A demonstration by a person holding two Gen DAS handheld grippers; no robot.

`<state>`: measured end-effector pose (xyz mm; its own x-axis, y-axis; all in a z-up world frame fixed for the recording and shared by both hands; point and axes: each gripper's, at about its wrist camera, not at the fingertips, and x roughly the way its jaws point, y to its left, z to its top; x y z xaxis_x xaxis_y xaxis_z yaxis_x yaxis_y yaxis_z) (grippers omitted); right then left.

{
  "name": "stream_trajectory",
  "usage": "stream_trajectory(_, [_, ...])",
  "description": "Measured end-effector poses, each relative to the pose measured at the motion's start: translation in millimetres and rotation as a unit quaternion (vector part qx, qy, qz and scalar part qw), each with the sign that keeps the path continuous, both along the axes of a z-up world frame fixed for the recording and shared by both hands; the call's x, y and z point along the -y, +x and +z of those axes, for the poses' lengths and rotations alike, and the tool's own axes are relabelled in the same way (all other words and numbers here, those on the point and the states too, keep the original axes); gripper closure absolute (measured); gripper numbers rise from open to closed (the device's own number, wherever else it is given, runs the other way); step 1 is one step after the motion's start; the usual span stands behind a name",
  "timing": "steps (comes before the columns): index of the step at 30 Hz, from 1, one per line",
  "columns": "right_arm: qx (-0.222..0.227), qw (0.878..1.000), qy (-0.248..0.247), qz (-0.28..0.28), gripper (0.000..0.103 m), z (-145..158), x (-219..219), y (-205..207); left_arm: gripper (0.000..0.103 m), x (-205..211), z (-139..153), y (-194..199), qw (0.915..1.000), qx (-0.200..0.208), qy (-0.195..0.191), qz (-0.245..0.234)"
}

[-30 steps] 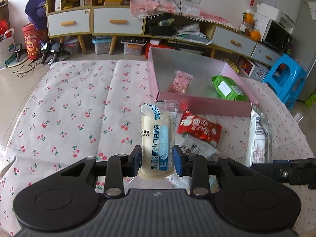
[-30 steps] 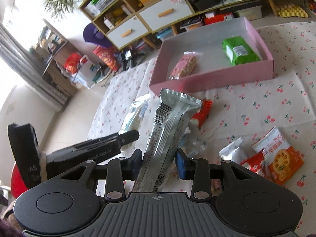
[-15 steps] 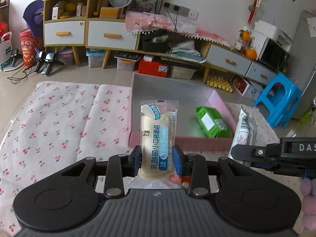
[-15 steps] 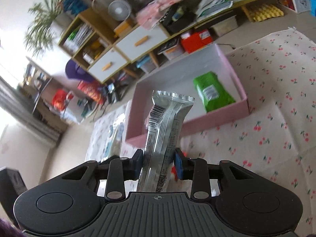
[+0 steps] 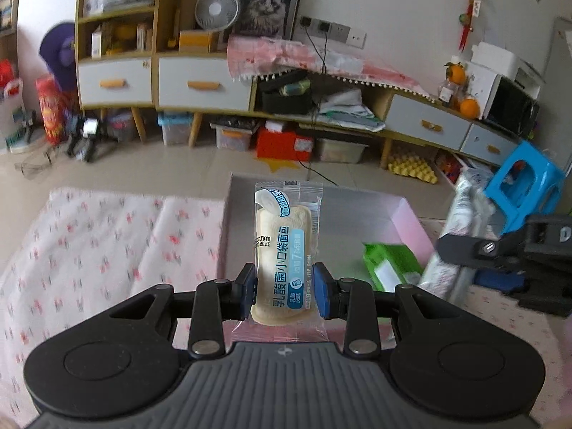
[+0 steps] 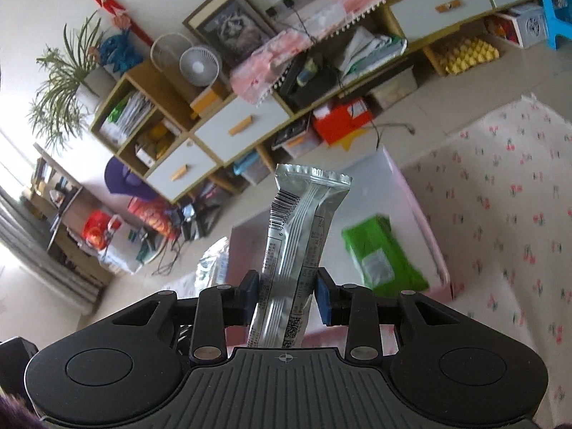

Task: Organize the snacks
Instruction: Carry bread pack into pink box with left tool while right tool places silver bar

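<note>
The left gripper (image 5: 285, 293) pinches a bun packet (image 5: 284, 250) upright above the pink box (image 5: 411, 220). The right gripper (image 6: 286, 295) pinches a silver bar (image 6: 298, 243) over the box's near wall; a green pack (image 6: 382, 254) lies inside.

The bread packet (image 5: 286, 250) is clear glossy plastic film; the silver snack bar (image 6: 300, 236), shiny crinkled foil. At lower left, matt cherry-print cloth (image 5: 107, 250). The pink box (image 5: 411, 221) looks like smooth card, the green pack (image 6: 382, 257) glossy
</note>
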<state>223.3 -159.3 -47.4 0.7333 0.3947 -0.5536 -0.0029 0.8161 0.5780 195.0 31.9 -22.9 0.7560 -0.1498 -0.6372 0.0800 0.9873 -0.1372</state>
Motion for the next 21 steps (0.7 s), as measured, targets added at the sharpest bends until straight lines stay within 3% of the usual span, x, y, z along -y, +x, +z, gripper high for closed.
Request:
stream_trajectory(4, [0.016,1.0,-0.011,-0.013,0.07,-1,3,15,0.072,-3,-8,8,0.9999,0.008,-0.005,0.008])
stream_trajectory(7, [0.012,1.0,-0.016,-0.006,0.07,-9,0,28,0.072,4,-10,13,0.9993,0.02,0.032,0.009])
stream_trajectory(12, [0.019,0.996,-0.079,0.019,0.07,-13,-16,46,0.072,9,-13,21,0.9985,0.029,0.045,0.012])
stream_trajectory(21, [-0.006,0.995,-0.087,0.043,0.069,-35,-28,61,0.072,6,-24,31,0.9981,0.02,0.053,0.024])
